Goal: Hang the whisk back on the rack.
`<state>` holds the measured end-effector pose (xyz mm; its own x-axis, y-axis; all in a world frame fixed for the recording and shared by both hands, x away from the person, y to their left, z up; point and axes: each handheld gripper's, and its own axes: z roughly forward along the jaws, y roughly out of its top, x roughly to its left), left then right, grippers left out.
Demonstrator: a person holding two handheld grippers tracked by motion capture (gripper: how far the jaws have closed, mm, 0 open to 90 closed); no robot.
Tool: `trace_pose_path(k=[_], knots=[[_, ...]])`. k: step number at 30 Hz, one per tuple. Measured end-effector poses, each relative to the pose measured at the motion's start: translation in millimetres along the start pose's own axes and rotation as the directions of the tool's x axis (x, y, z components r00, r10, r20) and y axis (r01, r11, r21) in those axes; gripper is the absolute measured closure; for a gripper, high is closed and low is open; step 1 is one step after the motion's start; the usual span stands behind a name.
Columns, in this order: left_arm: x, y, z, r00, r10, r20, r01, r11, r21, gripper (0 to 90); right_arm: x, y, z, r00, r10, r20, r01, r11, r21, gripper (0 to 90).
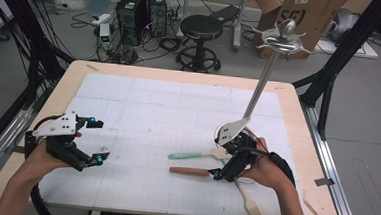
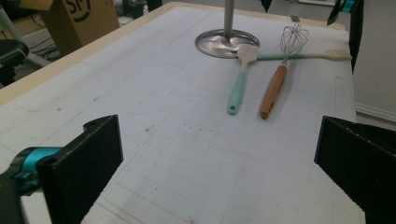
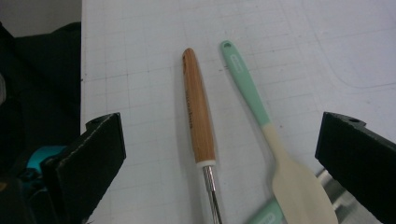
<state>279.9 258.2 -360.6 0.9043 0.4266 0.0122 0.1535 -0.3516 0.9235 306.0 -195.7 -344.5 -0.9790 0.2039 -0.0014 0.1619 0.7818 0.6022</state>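
The right tool (image 1: 220, 173) hangs spread wide over the wooden-handled wire whisk (image 3: 198, 112), which lies on the white gridded counter (image 1: 143, 114) at lower centre of the high view. The mint-handled cream spatula (image 3: 261, 130) sits just beside it — a careless pinch could catch both handles, or roll the round one away. The left tool (image 1: 97, 141), also spread, waits at the lower left.

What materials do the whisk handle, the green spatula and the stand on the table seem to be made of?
The whisk handle looks like varnished wood: brown grain and a soft sheen, with thin metal wires at the whisk's head. The green spatula seems matte silicone or plastic, with a smooth mint handle and a cream blade. The stand appears to be polished steel, because its round base reflects light.
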Motion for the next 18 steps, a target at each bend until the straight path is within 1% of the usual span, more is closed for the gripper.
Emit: trace_pose_path(k=[1,4,8,11,13,15,16,18], knots=[[-0.2,-0.2,0.7,1.0000,-0.001,0.000,0.001,1.0000,0.003,1.7,-0.1,1.7,3.2,1.0000,-0.009,-0.001,0.009,1.000,0.009,0.3],[-0.9,-0.9,2.7,1.0000,-0.004,0.002,0.004,1.0000,0.007,1.7,-0.1,6.2,11.6,0.9996,-0.012,-0.025,0.013,0.999,0.034,0.2],[-0.7,-1.7,3.9,1.0000,-0.005,0.002,0.005,0.9999,0.014,1.7,-1.4,10.7,21.6,0.9988,-0.019,-0.046,0.021,0.998,0.058,0.2],[-0.7,-1.7,3.8,1.0000,-0.003,0.001,0.003,0.9999,0.013,1.7,-1.9,12.9,29.0,0.9982,-0.031,-0.051,0.035,0.997,0.075,0.2],[-1.0,-1.6,3.7,1.0000,0.000,0.002,0.000,0.9999,0.013,1.7,-1.9,13.9,33.0,0.9983,-0.038,-0.044,0.042,0.995,0.092,0.3],[-0.9,-1.6,3.8,1.0000,-0.002,-0.001,0.002,0.9999,0.012,1.7,-0.8,14.1,37.6,0.9979,-0.032,-0.055,0.038,0.994,0.101,0.3],[-0.8,-1.7,3.9,1.0000,-0.002,-0.001,0.002,0.9999,0.013,1.7,0.4,14.2,38.9,0.9982,-0.023,-0.056,0.029,0.993,0.118,0.3],[-0.8,-1.7,4.0,1.0000,-0.004,-0.001,0.004,0.9999,0.013,1.7,0.9,14.1,42.3,0.9979,-0.009,-0.064,0.017,0.991,0.131,0.3]])
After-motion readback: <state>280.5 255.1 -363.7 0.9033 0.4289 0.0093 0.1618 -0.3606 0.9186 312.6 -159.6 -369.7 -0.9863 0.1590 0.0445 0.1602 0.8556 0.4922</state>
